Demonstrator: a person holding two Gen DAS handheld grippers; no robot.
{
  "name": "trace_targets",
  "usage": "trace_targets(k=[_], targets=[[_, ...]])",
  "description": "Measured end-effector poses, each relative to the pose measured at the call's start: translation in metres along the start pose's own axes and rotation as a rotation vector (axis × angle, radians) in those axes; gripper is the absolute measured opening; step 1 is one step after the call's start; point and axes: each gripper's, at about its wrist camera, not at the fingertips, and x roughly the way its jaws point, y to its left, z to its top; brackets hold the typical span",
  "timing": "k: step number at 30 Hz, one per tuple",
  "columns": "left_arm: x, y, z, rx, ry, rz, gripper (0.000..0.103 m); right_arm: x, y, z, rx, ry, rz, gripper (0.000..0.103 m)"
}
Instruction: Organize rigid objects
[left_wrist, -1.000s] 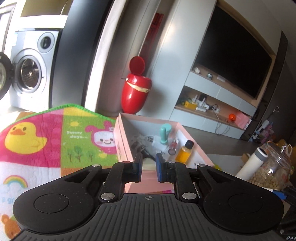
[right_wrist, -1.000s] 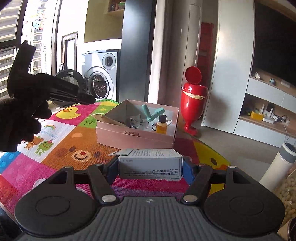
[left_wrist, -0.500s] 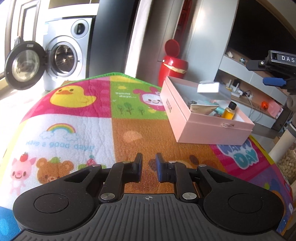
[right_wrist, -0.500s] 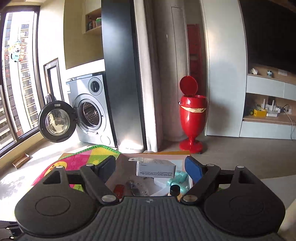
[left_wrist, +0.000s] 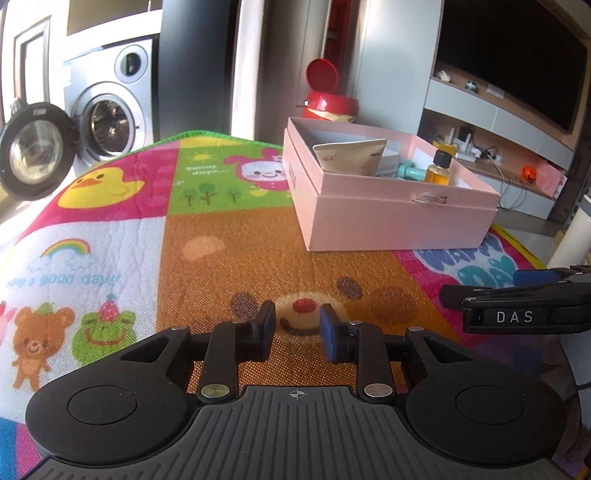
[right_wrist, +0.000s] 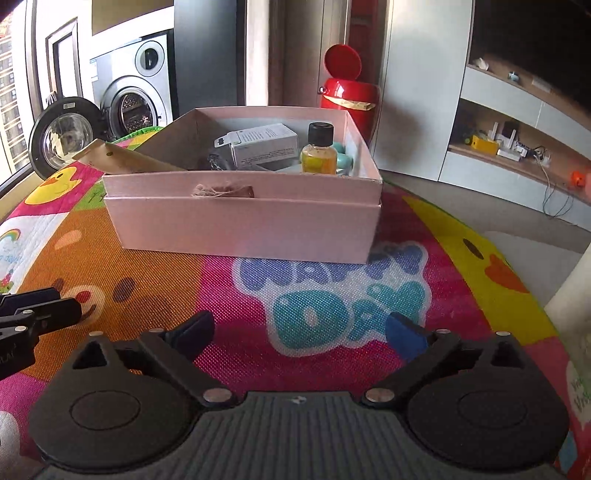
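Observation:
A pink box (left_wrist: 399, 218) (right_wrist: 243, 225) stands on the colourful play mat (left_wrist: 221, 240) (right_wrist: 332, 295). Inside it are a white carton (right_wrist: 264, 146), a small bottle of yellow liquid with a black cap (right_wrist: 319, 151) (left_wrist: 439, 170), a beige pouch leaning on the wall (left_wrist: 351, 158) (right_wrist: 125, 160) and a teal item (left_wrist: 412, 171). My left gripper (left_wrist: 297, 328) is slightly open and empty, low over the mat, well short of the box. My right gripper (right_wrist: 299, 332) is wide open and empty, in front of the box; it also shows in the left wrist view (left_wrist: 517, 299).
A red bin with its lid up (right_wrist: 347, 92) stands on the floor behind the box. A washing machine with an open door (left_wrist: 99, 122) is at the back left. A TV wall unit (left_wrist: 498, 110) is at the right. A white cylinder (right_wrist: 569, 295) stands by the mat's right edge.
The right gripper let go of the white carton, which now lies in the pink box, then pulled back low over the mat. The left gripper moved back from the box and opened a little.

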Motion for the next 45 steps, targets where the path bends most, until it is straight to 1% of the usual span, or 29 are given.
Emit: trace_targets(k=[2, 4, 6, 9, 11, 13, 16, 18, 19, 23, 45], targets=[[0.001, -0.006, -0.003, 0.025, -0.019, 0.01, 0.036, 0.0, -0.002, -0.001, 0.015, -0.004, 0.001, 0.103], [0.002, -0.011, -0.002, 0.043, -0.02, 0.024, 0.037, 0.0, 0.0, 0.001, 0.01, -0.007, -0.016, 0.103], [0.004, -0.012, -0.001, 0.041, -0.021, 0.014, 0.04, 0.001, 0.002, 0.001, 0.014, -0.015, -0.027, 0.103], [0.007, -0.015, 0.001, 0.039, -0.02, -0.009, 0.049, 0.001, 0.004, 0.001, 0.002, -0.019, -0.019, 0.103], [0.008, -0.017, 0.002, 0.052, -0.016, -0.022, 0.058, 0.001, 0.003, 0.002, 0.004, -0.019, -0.014, 0.103], [0.009, -0.02, 0.002, 0.062, -0.015, -0.018, 0.061, 0.0, 0.002, 0.001, 0.007, -0.02, -0.011, 0.103], [0.01, -0.019, 0.003, 0.014, -0.02, -0.006, 0.06, -0.002, 0.002, -0.001, 0.014, -0.023, -0.012, 0.103], [0.012, -0.018, 0.005, -0.011, -0.024, 0.017, 0.057, -0.003, 0.002, -0.003, 0.018, -0.032, -0.016, 0.103], [0.013, -0.018, 0.006, -0.011, -0.023, 0.024, 0.055, -0.004, 0.003, -0.005, 0.019, -0.039, -0.018, 0.103], [0.013, -0.024, 0.006, 0.022, -0.019, 0.05, 0.056, -0.005, 0.002, -0.009, 0.023, -0.065, -0.012, 0.103], [0.013, -0.026, 0.005, 0.032, -0.02, 0.057, 0.056, -0.005, 0.004, -0.01, 0.015, -0.07, -0.019, 0.103]])
